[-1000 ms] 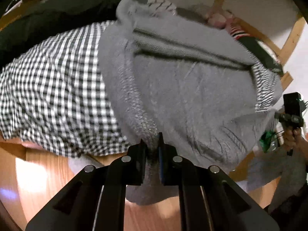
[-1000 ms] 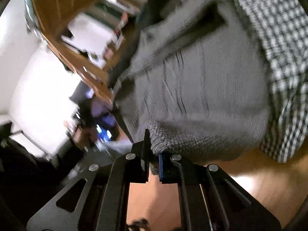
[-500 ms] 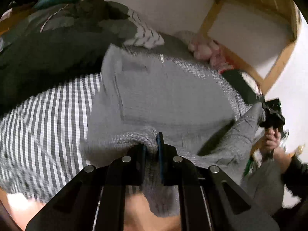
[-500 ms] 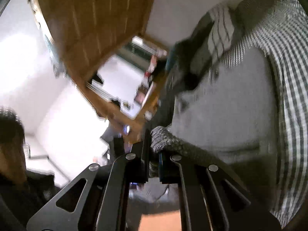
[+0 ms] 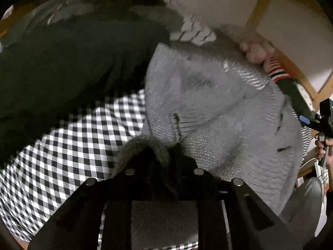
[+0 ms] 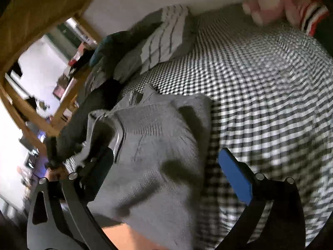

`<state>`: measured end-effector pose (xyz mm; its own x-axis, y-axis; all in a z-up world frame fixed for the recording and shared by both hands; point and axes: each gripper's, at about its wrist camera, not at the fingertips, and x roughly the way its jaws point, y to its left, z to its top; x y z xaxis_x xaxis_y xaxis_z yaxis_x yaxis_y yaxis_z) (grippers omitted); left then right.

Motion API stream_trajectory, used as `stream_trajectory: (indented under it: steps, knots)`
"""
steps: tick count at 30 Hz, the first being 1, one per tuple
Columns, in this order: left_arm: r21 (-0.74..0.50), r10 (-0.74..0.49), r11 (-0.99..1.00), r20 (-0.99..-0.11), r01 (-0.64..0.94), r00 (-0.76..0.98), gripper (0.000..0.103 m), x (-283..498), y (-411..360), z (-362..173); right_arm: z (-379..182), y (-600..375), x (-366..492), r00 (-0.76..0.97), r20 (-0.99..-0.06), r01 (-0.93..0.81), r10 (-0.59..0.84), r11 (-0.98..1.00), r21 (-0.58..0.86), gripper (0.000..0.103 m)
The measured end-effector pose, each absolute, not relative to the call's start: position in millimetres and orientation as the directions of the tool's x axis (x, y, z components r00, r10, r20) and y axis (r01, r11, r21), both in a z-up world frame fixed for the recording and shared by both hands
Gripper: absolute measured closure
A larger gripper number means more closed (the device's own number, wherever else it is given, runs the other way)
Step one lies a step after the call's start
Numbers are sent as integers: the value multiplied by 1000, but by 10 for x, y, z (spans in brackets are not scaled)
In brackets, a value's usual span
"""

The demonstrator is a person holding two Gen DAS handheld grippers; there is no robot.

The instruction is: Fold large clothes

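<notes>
Now one grey knit sweater (image 5: pixel 208 108) lies folded over on the black-and-white checked bedspread (image 5: pixel 68 152), at its near edge, with a doubled layer and a ribbed hem showing on top. At the near side, the left gripper (image 5: pixel 173 156) has a rolled edge of the knit between its fingers; the jaws are opening, the gap narrow, and whether the pads press the cloth cannot be told in the shadow. From its own camera the right gripper (image 6: pixel 164 166) stands with jaws spread wide and widening, one blue pad (image 6: pixel 235 177) to the right over the checks and the other finger over the sweater's left part; the sweater lies under the gap, not pinched. A hand (image 5: pixel 323 148) holds that gripper at the far right of the left view.

Around the sweater: a dark green blanket (image 5: pixel 68 66) heaped to the left, one white pillow with dark stripes (image 6: pixel 164 39) at the far side, one pink plush toy (image 6: pixel 266 2) beside a red-and-white striped cuff (image 6: pixel 312 18). A wooden bed frame (image 5: pixel 258 8) runs along the white wall.
</notes>
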<state>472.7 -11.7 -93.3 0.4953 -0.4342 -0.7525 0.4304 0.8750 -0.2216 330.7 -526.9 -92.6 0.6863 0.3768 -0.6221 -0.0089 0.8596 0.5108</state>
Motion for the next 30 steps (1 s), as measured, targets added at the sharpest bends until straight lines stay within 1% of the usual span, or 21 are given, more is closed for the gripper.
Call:
stream_trajectory:
  steps: [1,2,3,4,5,6,9,11,12,14,15,16,18,19,21,23,25,26,28,30]
  knots:
    - [-199,-444,864,-732,462,516,59,4652,-100,-879,-909,-5266,3216,683,-625,-25,376,868,495,3]
    - [-174,-453,853,-714,492,533,24,4547,-125,-844,-904,-5253,3136,687,-631,-42,361,886,461,3]
    - [-99,-463,832,-665,546,586,15,4316,-180,-777,-911,-5199,3051,689,-646,-70,328,917,392,3]
    - [-35,-469,811,-635,584,614,12,4174,-224,-743,-974,-5097,2963,679,-678,-101,282,950,294,3]
    - [54,-467,775,-622,630,628,12,4007,-302,-739,-1086,-5115,2887,672,-694,-119,258,963,242,3]
    - [99,-464,748,-630,657,623,12,3921,-355,-758,-1178,-5009,2827,669,-704,-155,239,971,183,3]
    - [212,-456,637,-672,741,584,12,3746,-527,-881,-1338,-4779,2846,656,-717,-199,236,970,138,3]
    - [290,-393,618,-691,731,606,12,3802,-605,-956,-1423,-4683,2911,649,-714,-212,263,964,162,11]
    - [305,-376,628,-686,716,623,12,3822,-601,-953,-1426,-4658,2921,645,-709,-216,285,958,189,22]
    - [279,-384,666,-667,692,638,12,3953,-561,-901,-1409,-4619,2967,655,-695,-194,297,955,226,29]
    - [261,-395,675,-663,690,636,11,4022,-536,-880,-1393,-4604,2956,660,-685,-198,309,951,239,40]
    - [241,-413,674,-661,699,626,11,4069,-501,-879,-1352,-4600,2937,667,-669,-205,328,944,259,48]
    - [279,-406,647,-662,710,630,11,4143,-539,-919,-1344,-4593,2927,673,-653,-220,349,936,275,53]
    - [332,-391,620,-655,711,646,11,4142,-592,-938,-1327,-4601,2910,671,-650,-227,358,933,280,56]
    - [408,-386,580,-625,705,678,11,4089,-682,-948,-1338,-4618,2867,658,-668,-225,347,938,265,57]
    - [451,-428,537,-582,713,691,11,3986,-786,-887,-1361,-4600,2852,650,-685,-227,331,944,241,54]
    - [436,-511,487,-560,757,651,11,3872,-824,-839,-1379,-4569,2851,645,-684,-240,341,940,242,33]
    - [435,-543,442,-566,784,620,11,3827,-866,-853,-1388,-4548,2849,644,-680,-248,351,936,248,31]
    - [457,-522,394,-603,797,603,11,3822,-946,-938,-1404,-4498,2879,643,-680,-256,352,936,243,31]
    - [442,-512,349,-649,826,563,11,3822,-955,-993,-1417,-4450,2919,641,-687,-258,343,939,228,28]
